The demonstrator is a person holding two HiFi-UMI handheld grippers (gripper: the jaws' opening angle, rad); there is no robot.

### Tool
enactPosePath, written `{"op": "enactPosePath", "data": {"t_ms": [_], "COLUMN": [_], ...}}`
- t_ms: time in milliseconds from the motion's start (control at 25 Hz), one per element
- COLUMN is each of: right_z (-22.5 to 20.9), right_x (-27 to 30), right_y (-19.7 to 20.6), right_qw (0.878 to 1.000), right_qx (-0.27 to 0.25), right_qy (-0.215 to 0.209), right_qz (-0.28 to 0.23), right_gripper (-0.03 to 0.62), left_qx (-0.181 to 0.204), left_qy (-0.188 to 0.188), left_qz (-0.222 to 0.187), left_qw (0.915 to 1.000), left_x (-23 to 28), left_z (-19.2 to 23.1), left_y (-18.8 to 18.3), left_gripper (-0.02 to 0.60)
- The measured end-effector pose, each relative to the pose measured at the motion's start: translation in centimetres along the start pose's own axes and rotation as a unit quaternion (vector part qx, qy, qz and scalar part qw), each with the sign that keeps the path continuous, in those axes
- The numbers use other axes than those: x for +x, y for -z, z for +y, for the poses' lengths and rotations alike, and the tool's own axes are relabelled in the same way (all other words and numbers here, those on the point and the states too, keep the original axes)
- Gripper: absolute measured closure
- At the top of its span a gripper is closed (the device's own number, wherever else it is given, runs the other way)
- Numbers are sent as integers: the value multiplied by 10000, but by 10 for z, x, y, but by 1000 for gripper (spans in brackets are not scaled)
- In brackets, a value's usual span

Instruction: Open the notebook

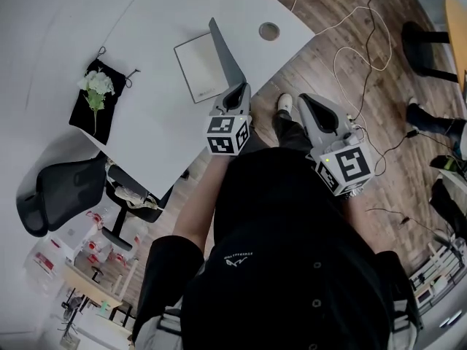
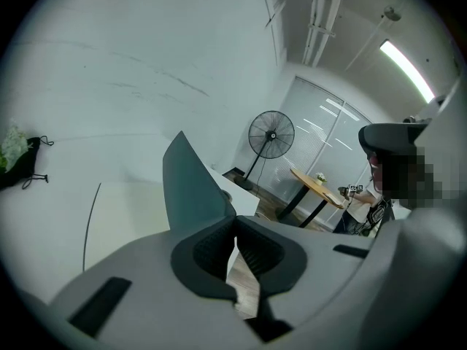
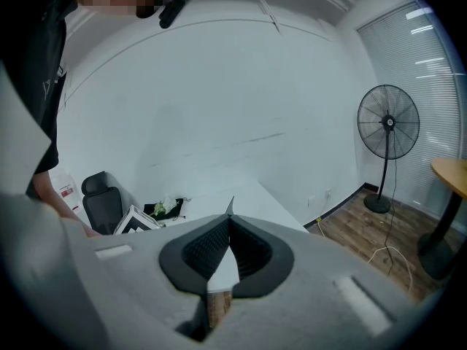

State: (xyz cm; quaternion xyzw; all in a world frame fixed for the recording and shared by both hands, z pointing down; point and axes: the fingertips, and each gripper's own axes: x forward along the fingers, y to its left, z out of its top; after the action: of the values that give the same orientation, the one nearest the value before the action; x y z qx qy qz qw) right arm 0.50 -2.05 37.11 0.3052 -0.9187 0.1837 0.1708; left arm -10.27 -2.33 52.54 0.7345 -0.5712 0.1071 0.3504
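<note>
Fingers (image 2: pixel 211 250) of my left gripper (image 2: pixel 235 219) are pressed together, and their tips pinch the near edge of the notebook's grey cover (image 2: pixel 191 188). The cover stands lifted, rising toward 11 o'clock from the tips.

In the head view, the notebook (image 1: pixel 201 64) lies on the white bench (image 1: pixel 153 130), close to its front edge, at 12 o'clock from the left gripper. A plain white page faces up and the raised cover runs along its right side.

My right gripper (image 3: pixel 230 221) hangs off the bench over the wooden floor (image 1: pixel 343 42), at 3 o'clock from the left one. Its fingers (image 3: pixel 208 250) meet at the tips with nothing between them.

Each gripper carries a cube with black-and-white square markers: the left cube (image 1: pixel 228 133) and the right cube (image 1: pixel 349 168).

A black pouch (image 1: pixel 86 111) topped with white flowers (image 1: pixel 96 84) rests at 9 o'clock from the notebook, well apart. A round grey grommet (image 1: pixel 269 30) sits at 2 o'clock from it.

A pale logo (image 1: pixel 237 259) on the person's black shirt (image 1: pixel 292 268) is too small to read.

A standing fan (image 3: pixel 388 122) is on the floor near the window.
</note>
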Motion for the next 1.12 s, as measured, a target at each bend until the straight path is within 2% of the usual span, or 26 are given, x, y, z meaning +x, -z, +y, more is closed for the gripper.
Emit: {"op": "enactPosePath", "data": {"t_ms": [520,1120], "right_z": [-10,-28], "right_x": [-7,-19], "right_y": [3,10], "right_qw": [9996,9984], "right_qx": [93,264], "right_qy": [251,497], "right_qz": [-18,6], "right_gripper": [588,588], "left_qx": [107,199], "left_qy": [480,654], "left_qz": [139,492], "left_qw": [9987,9964], "left_x": [20,47], "left_z": [-28,-41], "left_y": [-3,7], "left_gripper": [571,571]}}
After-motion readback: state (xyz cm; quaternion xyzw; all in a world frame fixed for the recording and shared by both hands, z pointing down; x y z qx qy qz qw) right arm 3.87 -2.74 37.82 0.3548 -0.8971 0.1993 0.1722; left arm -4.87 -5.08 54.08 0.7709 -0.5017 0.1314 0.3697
